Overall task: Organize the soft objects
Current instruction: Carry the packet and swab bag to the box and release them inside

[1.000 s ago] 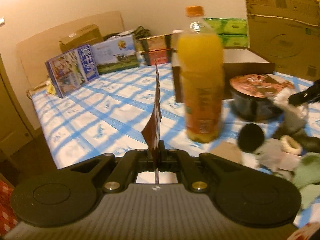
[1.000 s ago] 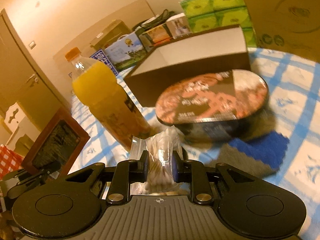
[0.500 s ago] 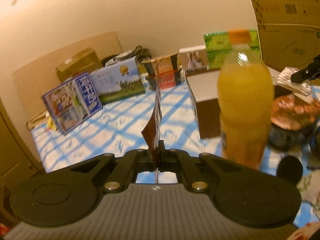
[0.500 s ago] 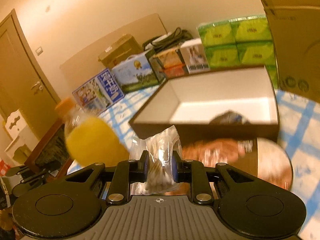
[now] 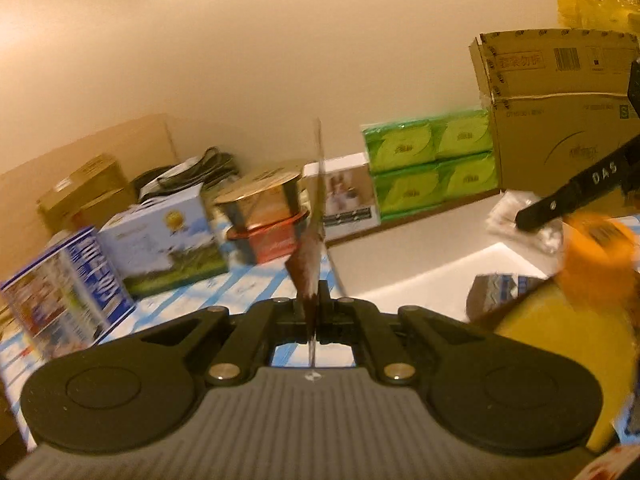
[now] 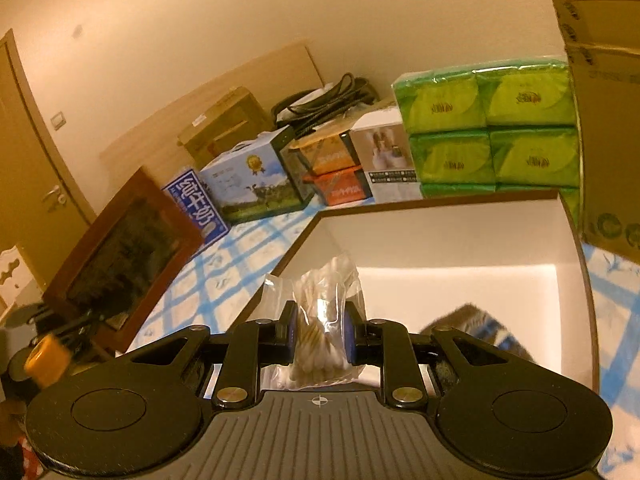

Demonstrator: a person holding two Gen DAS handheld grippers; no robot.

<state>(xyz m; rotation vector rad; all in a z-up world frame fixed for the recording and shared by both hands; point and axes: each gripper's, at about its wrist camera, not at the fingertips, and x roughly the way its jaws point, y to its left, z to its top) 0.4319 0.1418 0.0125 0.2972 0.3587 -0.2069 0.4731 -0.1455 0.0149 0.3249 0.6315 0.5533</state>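
Left gripper [image 5: 314, 312]: we're clamped tight on a thin brown packet [image 5: 310, 256], edge-on at 12 o'clock.
Right gripper [image 6: 320, 338]: we're pinching the cotton-swab bag [image 6: 320, 320].
White box [image 6: 440, 240]: open, 1 o'clock beyond the swabs.

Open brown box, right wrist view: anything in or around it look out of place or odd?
Nothing spilled or damaged. The open brown box sits upright with one dark-and-blue soft item inside. The right hand-held gripper holds a bag of cotton swabs over the box's near edge.

Open box [image 6: 460, 240] lies before tissue packs [image 6: 488, 124]; milk cartons [image 6: 248, 184] stand left
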